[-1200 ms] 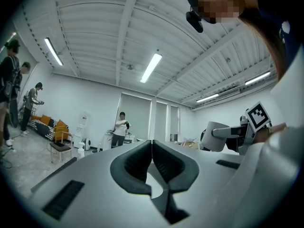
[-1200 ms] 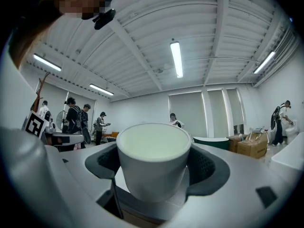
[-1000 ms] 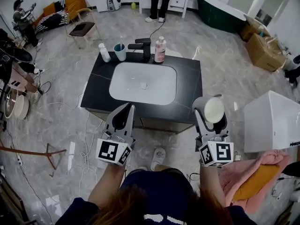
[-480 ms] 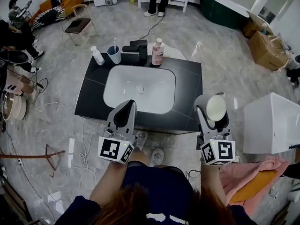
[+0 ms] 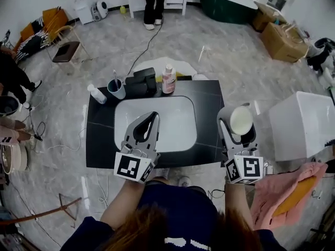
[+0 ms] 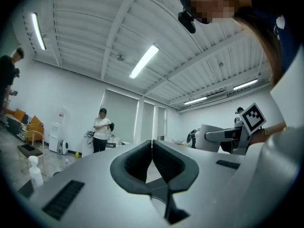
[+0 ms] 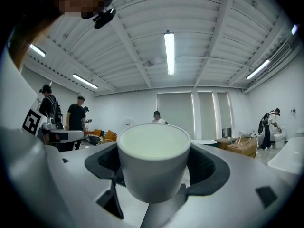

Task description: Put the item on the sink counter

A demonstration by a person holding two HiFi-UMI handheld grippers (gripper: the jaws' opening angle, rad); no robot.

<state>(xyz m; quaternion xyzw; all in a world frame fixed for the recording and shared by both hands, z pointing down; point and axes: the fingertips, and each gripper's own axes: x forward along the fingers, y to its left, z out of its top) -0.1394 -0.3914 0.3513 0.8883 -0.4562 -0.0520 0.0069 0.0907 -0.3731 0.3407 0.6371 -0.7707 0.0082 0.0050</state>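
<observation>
A white cup (image 5: 241, 120) with a pale inside sits between the jaws of my right gripper (image 5: 238, 117), which is shut on it. In the head view it appears just past the right edge of the black sink counter (image 5: 208, 106). The right gripper view shows the cup (image 7: 153, 160) upright and filling the gap of the right gripper (image 7: 154, 167). My left gripper (image 5: 149, 120) appears over the front of the white basin (image 5: 178, 120). Its jaws are shut with nothing between them, which also shows for the left gripper (image 6: 152, 145) in its own view.
Along the counter's back stand a white bottle (image 5: 97, 94), a blue cup with a toothbrush (image 5: 116, 88), a black faucet (image 5: 141, 81) and a pink bottle (image 5: 168, 80). A white box (image 5: 301, 124) and a pink towel (image 5: 282, 190) lie to the right. A person (image 5: 154, 4) stands beyond.
The sink counter has drawn closer beneath both grippers; the left gripper now appears over the basin. The right gripper still holds the cup.
</observation>
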